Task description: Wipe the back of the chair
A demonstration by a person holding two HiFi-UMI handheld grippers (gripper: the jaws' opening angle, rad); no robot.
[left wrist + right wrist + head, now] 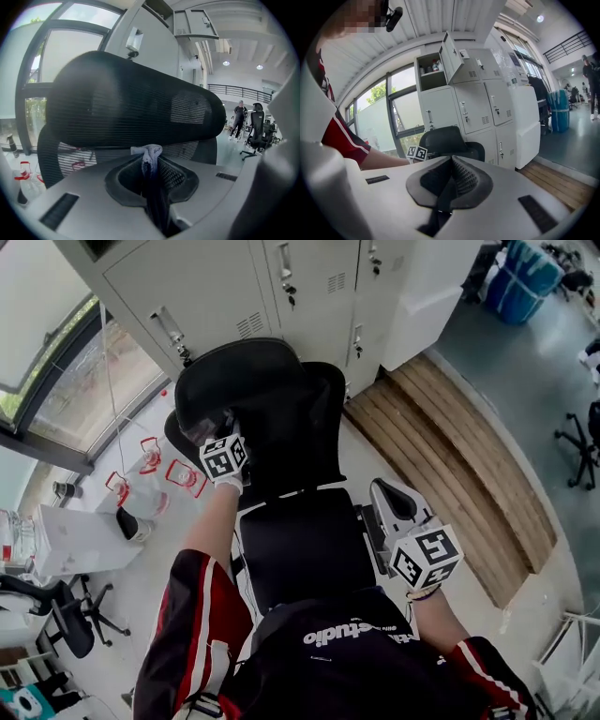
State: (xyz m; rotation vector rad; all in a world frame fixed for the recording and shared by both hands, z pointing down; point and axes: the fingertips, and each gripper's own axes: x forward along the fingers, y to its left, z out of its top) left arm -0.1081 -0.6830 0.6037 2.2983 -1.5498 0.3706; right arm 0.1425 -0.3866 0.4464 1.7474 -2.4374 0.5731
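Left gripper (217, 435) is up at the headrest (136, 105), jaws clamped tight on 1 small pale cloth (147, 151) bunched at the tips. Right gripper (451, 164) hangs back with its jaws closed on nothing. Best play here: press the cloth's tuft flat on the mesh, sweep side to side, then work down the backrest (291, 442) in overlapping passes, gently, since mesh likely gives. The chair (305, 549) stands in front of the grey lockers (309, 287): black, woven mesh, curved headrest on top.
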